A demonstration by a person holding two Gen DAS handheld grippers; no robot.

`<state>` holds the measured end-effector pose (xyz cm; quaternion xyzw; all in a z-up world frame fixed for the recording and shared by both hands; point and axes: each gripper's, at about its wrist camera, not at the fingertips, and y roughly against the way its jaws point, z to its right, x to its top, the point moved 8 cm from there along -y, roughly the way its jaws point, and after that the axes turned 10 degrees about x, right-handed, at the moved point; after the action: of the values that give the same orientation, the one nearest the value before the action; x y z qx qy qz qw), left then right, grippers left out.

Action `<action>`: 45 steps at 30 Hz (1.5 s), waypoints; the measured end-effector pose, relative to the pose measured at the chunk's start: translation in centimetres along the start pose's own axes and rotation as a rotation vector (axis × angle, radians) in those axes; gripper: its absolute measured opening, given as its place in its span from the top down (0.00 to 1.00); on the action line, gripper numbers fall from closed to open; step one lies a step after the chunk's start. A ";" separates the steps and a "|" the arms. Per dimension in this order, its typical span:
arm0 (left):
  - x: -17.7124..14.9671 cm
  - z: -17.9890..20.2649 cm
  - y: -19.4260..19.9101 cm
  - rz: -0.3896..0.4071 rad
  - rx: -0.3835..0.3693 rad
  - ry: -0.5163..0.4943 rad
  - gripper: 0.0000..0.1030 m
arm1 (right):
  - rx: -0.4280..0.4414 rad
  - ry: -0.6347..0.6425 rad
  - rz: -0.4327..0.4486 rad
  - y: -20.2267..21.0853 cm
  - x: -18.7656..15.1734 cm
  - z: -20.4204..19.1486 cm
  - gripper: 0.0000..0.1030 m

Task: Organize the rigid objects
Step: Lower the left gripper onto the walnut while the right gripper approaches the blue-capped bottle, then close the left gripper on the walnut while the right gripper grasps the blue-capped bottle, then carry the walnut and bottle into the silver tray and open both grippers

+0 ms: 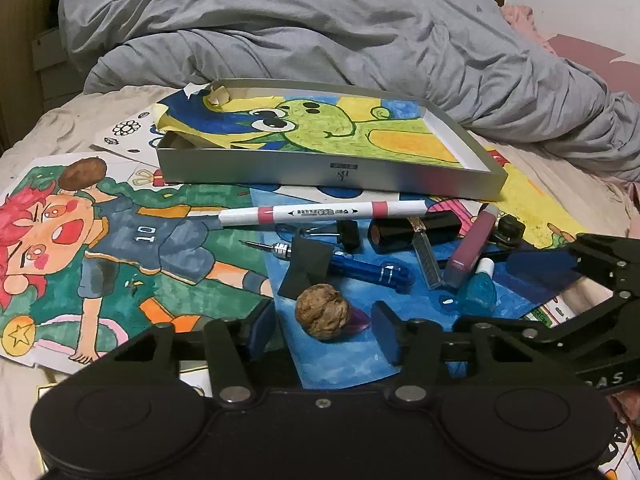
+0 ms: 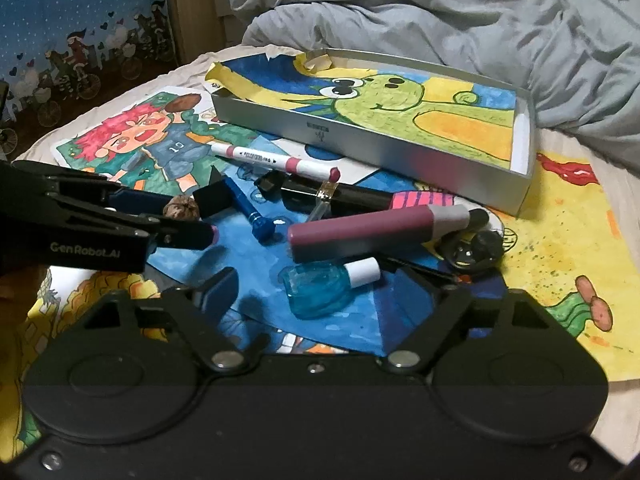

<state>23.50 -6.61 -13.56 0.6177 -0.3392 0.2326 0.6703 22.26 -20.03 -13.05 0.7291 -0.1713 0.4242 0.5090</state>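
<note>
Left gripper (image 1: 324, 330) fingers spread wide around walnut (image 1: 323, 311), not touching. Right gripper (image 2: 308, 292) fingers spread around teal bottle (image 2: 320, 288). Silver tray (image 1: 320, 168) beyond.

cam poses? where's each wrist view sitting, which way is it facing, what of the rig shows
Left wrist: low over the bed, facing the silver tray; own open left tongs flank the walnut, right tongs at right.
Right wrist: further right, open right tongs around the teal bottle; left tongs at left.
Shared: tray, walnut, bottle, white marker.
</note>
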 end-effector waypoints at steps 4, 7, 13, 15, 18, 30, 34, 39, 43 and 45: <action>0.1 0.1 -0.1 -0.001 -0.003 0.005 0.61 | 0.021 -0.001 -0.004 -0.5 0.0 0.0 0.28; 0.1 0.5 -0.1 -0.004 -0.017 0.005 0.66 | 0.028 0.013 -0.009 -0.6 -0.1 -0.3 0.36; -0.5 2.0 0.4 0.005 -0.032 -0.025 0.68 | 0.031 0.043 -0.019 -0.5 -0.1 -1.0 0.54; -0.5 2.2 0.5 0.007 -0.033 -0.032 0.68 | 0.028 0.049 -0.017 -0.6 -0.2 -1.1 0.56; -0.5 2.3 0.4 0.005 -0.039 -0.028 0.68 | 0.029 0.060 -0.013 -0.5 -0.3 -1.2 0.56; 0.6 3.1 2.0 0.044 -0.052 -0.011 0.69 | 0.051 0.058 0.046 3.4 0.8 -2.2 0.56; 2.0 3.6 3.4 0.082 -0.050 -0.007 0.69 | 0.029 0.032 0.128 5.5 1.9 -1.6 0.56; 4.7 4.2 4.7 0.151 -0.038 -0.005 0.69 | -0.033 -0.013 0.238 6.8 4.0 0.7 0.56; 6.9 4.7 4.7 0.196 -0.027 -0.004 0.69 | -0.085 -0.031 0.301 7.0 5.4 2.7 0.56; 8.1 4.9 4.2 0.216 -0.023 -0.006 0.69 | -0.119 -0.036 0.319 6.8 6.1 4.0 0.56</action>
<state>24.96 -11.74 -4.65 0.5704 -0.4084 0.2979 0.6474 22.94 -25.35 -4.64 0.6686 -0.3189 0.4757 0.4743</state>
